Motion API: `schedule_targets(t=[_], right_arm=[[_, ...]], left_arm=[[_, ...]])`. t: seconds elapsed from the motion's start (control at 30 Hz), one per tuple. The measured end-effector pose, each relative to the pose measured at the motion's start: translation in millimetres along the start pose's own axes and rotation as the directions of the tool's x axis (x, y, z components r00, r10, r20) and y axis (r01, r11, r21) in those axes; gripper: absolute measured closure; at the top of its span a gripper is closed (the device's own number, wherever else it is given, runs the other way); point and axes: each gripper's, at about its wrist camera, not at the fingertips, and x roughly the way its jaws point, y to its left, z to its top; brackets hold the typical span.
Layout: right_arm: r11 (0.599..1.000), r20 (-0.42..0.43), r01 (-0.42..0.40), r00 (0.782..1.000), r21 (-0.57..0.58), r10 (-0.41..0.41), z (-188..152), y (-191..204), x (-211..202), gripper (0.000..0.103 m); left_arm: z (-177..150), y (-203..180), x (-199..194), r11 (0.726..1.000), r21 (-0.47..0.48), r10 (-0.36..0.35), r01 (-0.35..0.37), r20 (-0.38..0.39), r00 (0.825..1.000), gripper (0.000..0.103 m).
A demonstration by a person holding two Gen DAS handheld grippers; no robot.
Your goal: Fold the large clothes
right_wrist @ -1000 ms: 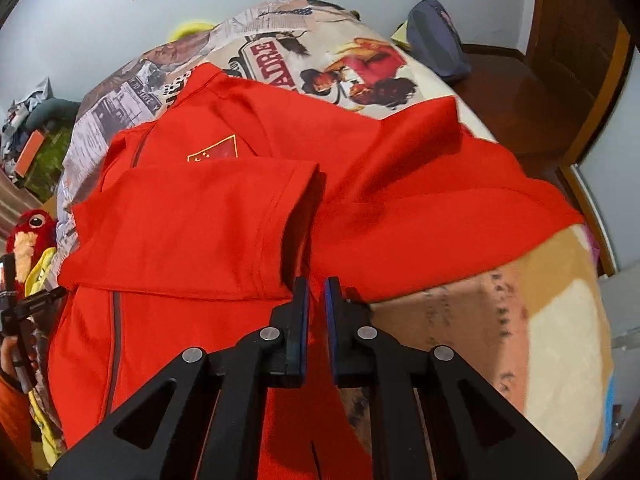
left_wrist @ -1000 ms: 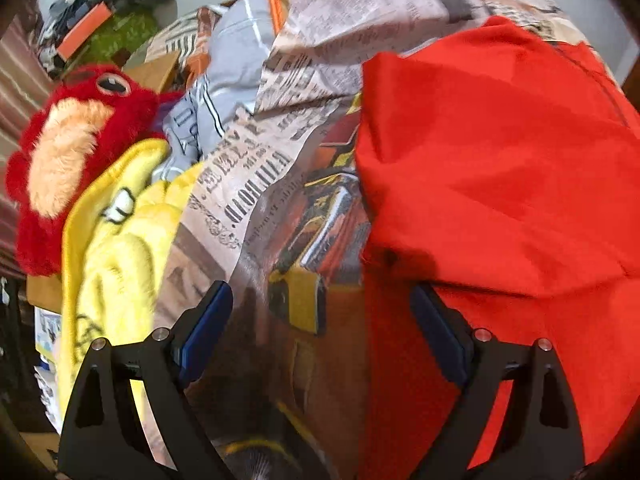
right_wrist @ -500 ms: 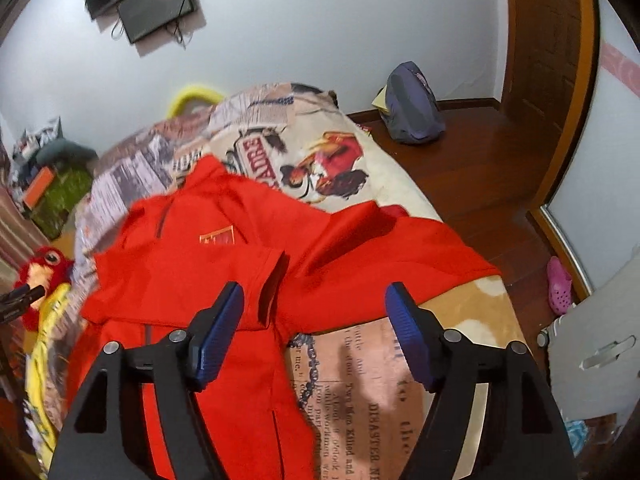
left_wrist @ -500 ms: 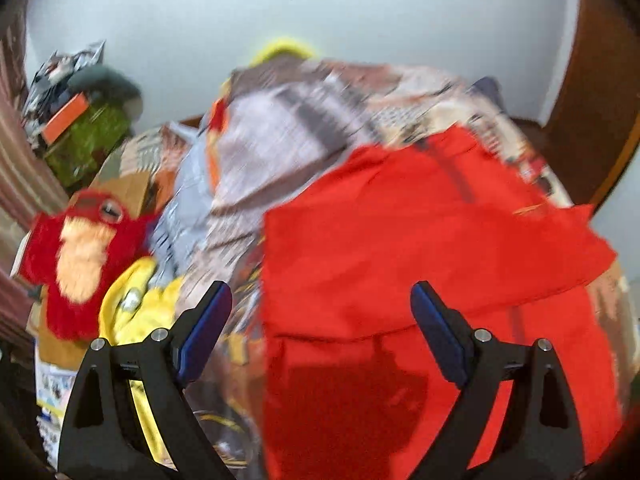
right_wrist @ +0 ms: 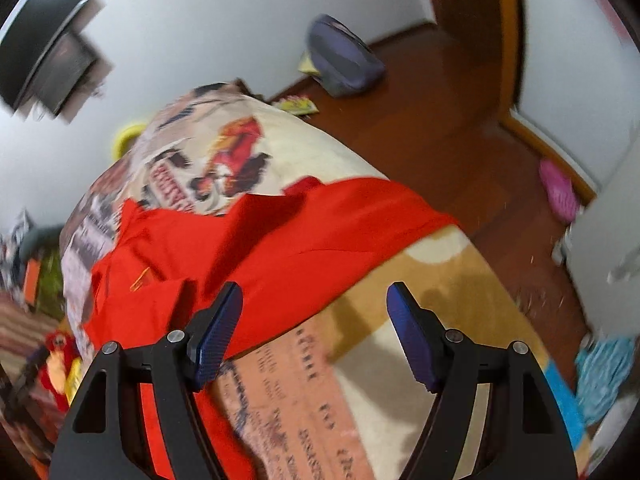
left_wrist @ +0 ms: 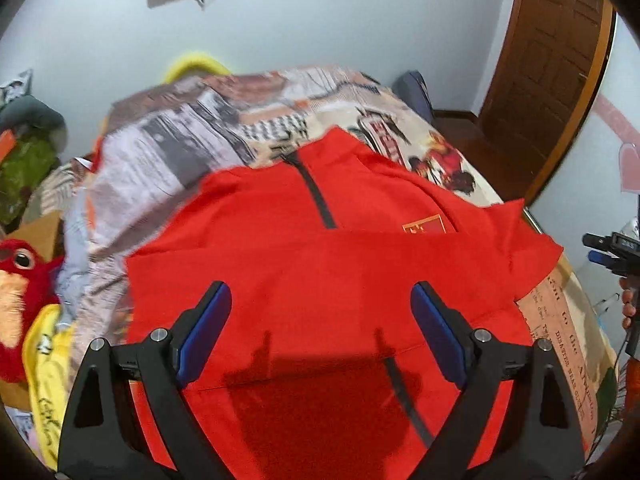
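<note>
Both wrist views look steeply down from above the bed (left_wrist: 248,128), sharing the red shirt (left_wrist: 320,272); the right view also takes in the floor (right_wrist: 460,120).

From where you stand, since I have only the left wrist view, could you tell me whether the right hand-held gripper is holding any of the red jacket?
Observer: No. The right hand-held gripper is open with nothing between its pads, above the edge of the red jacket and the blanket.
Operator: Thank you. Where does the sleeve on that side end?
Observer: The sleeve lies spread out, and its end reaches the edge of the bed on the floor side.
Operator: Is anything on the floor there?
Observer: Yes, a pink slipper lies near the skirting.
</note>
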Motion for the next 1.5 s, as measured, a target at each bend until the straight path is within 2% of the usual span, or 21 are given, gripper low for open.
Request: schedule_targets(t=[0.23,0.43,0.53,0.57,0.7,0.73,0.77,0.83,0.9,1.07,1.13,1.27,1.37,1.5], right_arm=[[0.982,-0.063,-0.026,0.997,0.187,0.038,13,-35,54,0.032],[0.980,-0.008,0.006,1.000,0.201,-0.004,29,-44,72,0.031],[0.964,0.013,0.048,0.999,0.263,-0.053,36,-49,87,0.032],[0.962,0.020,0.075,0.996,0.264,-0.083,39,-49,91,0.034],[0.948,0.003,0.220,0.974,0.228,-0.227,44,-40,95,0.064],[0.949,0.006,0.226,0.972,0.221,-0.233,44,-39,92,0.071],[0.952,0.008,0.216,0.975,0.217,-0.223,44,-38,88,0.076],[0.960,0.019,0.176,0.983,0.218,-0.184,44,-38,76,0.093],[0.967,0.043,0.128,0.989,0.218,-0.141,47,-35,59,0.096],[0.987,0.160,0.099,0.980,0.125,-0.119,54,-5,4,0.097],[0.996,0.228,0.073,0.970,0.050,-0.082,54,21,-27,0.097],[0.995,0.306,0.021,0.952,-0.099,0.010,50,74,-60,0.097],[0.980,0.331,-0.016,0.940,-0.199,0.083,41,112,-70,0.097],[0.950,0.290,-0.105,0.937,-0.293,0.193,25,161,-65,0.097]], left_arm=[[-8,-3,48,1.000,-0.019,-0.026,0.025,-0.072,0.997,0.012],[-17,1,73,1.000,-0.018,-0.007,0.005,-0.106,0.994,0.012],[-23,3,79,1.000,-0.012,0.007,-0.008,-0.115,0.993,0.012],[-26,5,80,1.000,-0.012,0.010,-0.011,-0.122,0.992,0.012],[-34,10,78,1.000,-0.007,0.023,-0.024,-0.130,0.991,0.012],[-36,11,76,1.000,-0.002,0.031,-0.031,-0.129,0.991,0.012],[-38,13,73,0.999,0.007,0.042,-0.042,-0.125,0.991,0.012],[-38,14,68,0.998,0.017,0.055,-0.053,-0.119,0.991,0.012],[-38,15,61,0.998,0.026,0.064,-0.062,-0.109,0.992,0.012],[-36,17,38,0.997,0.033,0.068,-0.066,-0.073,0.995,0.012],[-35,17,28,0.997,0.034,0.069,-0.067,-0.054,0.996,0.012],[-34,17,14,0.998,0.031,0.058,-0.057,-0.031,0.998,0.012],[-35,18,2,0.998,0.037,0.052,-0.051,-0.015,0.999,0.012],[-38,21,-9,0.998,0.045,0.052,-0.052,0.003,0.999,0.012]])
